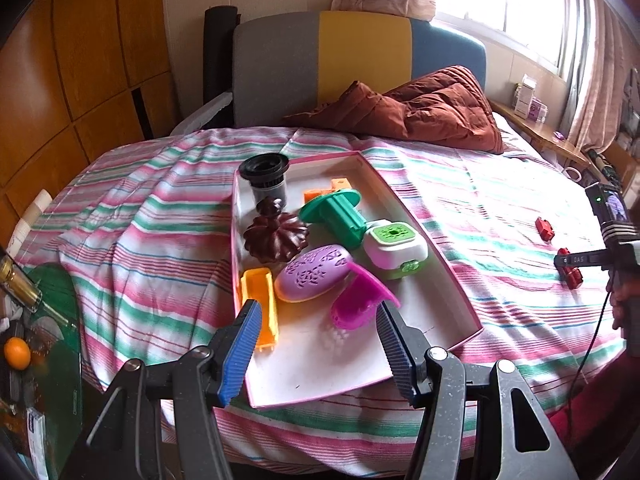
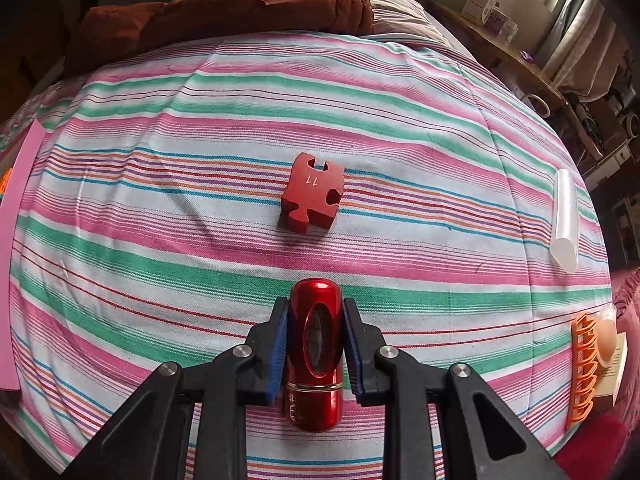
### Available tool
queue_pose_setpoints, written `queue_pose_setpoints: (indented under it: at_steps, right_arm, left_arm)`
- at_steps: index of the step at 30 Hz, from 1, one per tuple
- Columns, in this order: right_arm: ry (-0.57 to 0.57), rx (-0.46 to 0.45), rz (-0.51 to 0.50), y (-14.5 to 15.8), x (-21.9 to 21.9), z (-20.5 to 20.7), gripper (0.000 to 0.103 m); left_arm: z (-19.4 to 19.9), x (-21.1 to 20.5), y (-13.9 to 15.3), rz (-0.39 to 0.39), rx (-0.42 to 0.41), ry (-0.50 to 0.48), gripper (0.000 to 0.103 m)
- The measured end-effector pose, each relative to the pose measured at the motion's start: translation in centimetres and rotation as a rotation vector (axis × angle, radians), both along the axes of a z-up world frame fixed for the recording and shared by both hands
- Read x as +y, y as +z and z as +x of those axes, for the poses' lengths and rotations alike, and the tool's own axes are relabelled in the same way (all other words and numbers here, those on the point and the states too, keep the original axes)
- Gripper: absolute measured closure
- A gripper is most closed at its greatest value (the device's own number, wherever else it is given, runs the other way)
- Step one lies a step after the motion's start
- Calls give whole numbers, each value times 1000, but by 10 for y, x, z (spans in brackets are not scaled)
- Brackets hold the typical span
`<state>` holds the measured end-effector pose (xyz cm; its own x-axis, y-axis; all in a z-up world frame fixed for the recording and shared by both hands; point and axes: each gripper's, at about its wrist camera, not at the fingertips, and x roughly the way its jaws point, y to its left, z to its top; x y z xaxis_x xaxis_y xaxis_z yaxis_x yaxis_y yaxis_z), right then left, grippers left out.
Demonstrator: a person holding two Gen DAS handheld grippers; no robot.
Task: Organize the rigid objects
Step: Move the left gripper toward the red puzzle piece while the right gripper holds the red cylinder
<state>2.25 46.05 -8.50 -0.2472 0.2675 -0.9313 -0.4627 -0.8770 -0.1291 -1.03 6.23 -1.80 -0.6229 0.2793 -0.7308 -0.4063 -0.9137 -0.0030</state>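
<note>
My right gripper (image 2: 315, 316) is shut on a shiny red metal cylinder (image 2: 316, 356) just above the striped bedsheet; in the left wrist view the same red cylinder (image 1: 570, 268) shows at the far right. Beyond it lies a red puzzle-piece block (image 2: 314, 192), also visible as the red block (image 1: 545, 229). My left gripper (image 1: 318, 316) hovers open over the near end of a pink-rimmed white tray (image 1: 420, 208) with nothing between its fingers. The tray holds a magenta scoop (image 1: 360, 300), a purple oval case (image 1: 312, 272), an orange trough (image 1: 262, 304), a green-and-white box (image 1: 394, 248), a green spool (image 1: 336, 212), a brown fluted lid (image 1: 276, 236) and a black cylinder (image 1: 266, 178).
A rust-brown quilt (image 1: 432, 108) lies at the head of the bed against a grey, yellow and blue headboard (image 1: 360, 52). A clear plastic tube (image 2: 566, 220) rests at the bed's right edge, with an orange clip (image 2: 582, 372) nearer. A side table with an orange (image 1: 17, 354) stands at left.
</note>
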Motion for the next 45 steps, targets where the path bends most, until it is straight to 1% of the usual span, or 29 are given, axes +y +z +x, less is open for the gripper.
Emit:
queue_pose_setpoints:
  at_steps: [3,8,10,14,17,22,23,28,35,40,45]
  right_arm:
    - [23,-15,43,1,-11,0,78]
    - [32,-20,63,2,-15,1,78]
    - [36,-28,93,2,-17,-1,78]
    - [71,-62,181,0,-27,-4,78]
    - [96,-74,210,0,-32,-3,78]
    - [108,-49,153,2,-27,-3,78]
    - [115,-42,140,3,-27,-3,78]
    - [126,-46,134,1,-26,-4,78]
    - [101,-35,98,2,-17,-3,78]
    - [24,-28,77,5,-7,4,78]
    - [-96,-31,75,5,16,10,78]
  left_arm:
    - [0,9,3,8,1,-26,43]
    - [4,32,9,10,10,-89,43]
    - [7,44,11,9,11,-121,43]
    - [13,69,11,-21,15,-177,43]
    - [17,87,9,-44,7,-205,43]
    - [22,111,3,-46,-40,-236,43]
    - [23,116,2,-51,-42,-241,43]
    - [24,133,0,-62,-38,-262,43]
    - [10,153,-3,-58,-31,-266,43]
    - [-3,168,-11,-57,-43,-274,43]
    - [-9,181,-23,-67,-64,-293,43]
